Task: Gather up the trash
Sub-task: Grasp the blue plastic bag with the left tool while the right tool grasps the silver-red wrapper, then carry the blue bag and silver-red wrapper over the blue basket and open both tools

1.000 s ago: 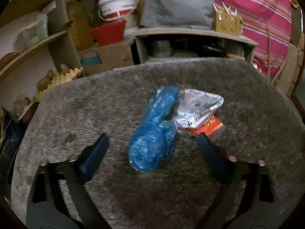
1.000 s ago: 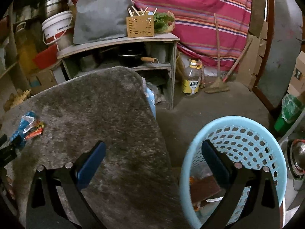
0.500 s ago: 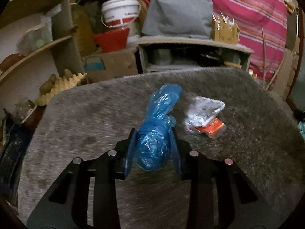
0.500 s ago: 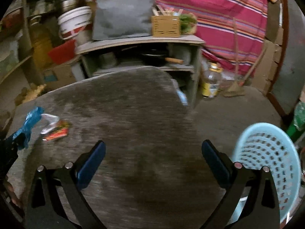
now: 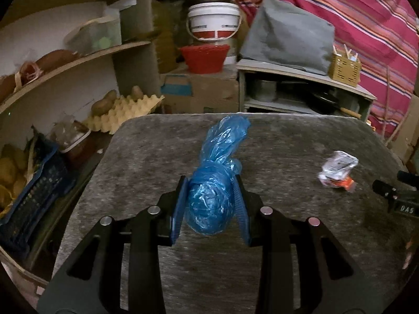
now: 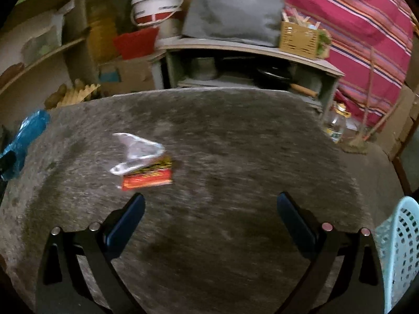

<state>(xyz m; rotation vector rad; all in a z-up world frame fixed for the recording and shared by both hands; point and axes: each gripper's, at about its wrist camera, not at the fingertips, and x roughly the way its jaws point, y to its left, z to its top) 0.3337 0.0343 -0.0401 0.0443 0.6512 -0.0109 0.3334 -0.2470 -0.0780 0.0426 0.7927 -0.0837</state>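
Grey stone, rough and mottled, was the tabletop (image 6: 235, 136) I worked over, the biggest thing before me. At its right edge, low down, stood the pale blue laundry-style basket (image 6: 400, 246), where I judged the trash was meant to go. My left gripper (image 5: 210, 204) was clenched on the blue plastic bag (image 5: 212, 196), both pads pressed into its knotted bulb while the loose tail stuck out forward over the table. My right gripper (image 6: 210, 222) hung released above bare stone, jaws wide, nothing between them. Just ahead of its left finger lay the crumpled silver wrapper (image 6: 136, 154), resting on a red and yellow snack packet (image 6: 148, 176); the view was smeared, so I could not be sure whether those were two pieces or one torn pack.

The step in hand, as I read it, was carrying the bagged piece off toward the basket, with the wrappers not yet collected. The next move called for bringing the bag over the basket rim before letting go, and for steering the right gripper forward and leftward so its fingers straddled the flat packet low against the stone.
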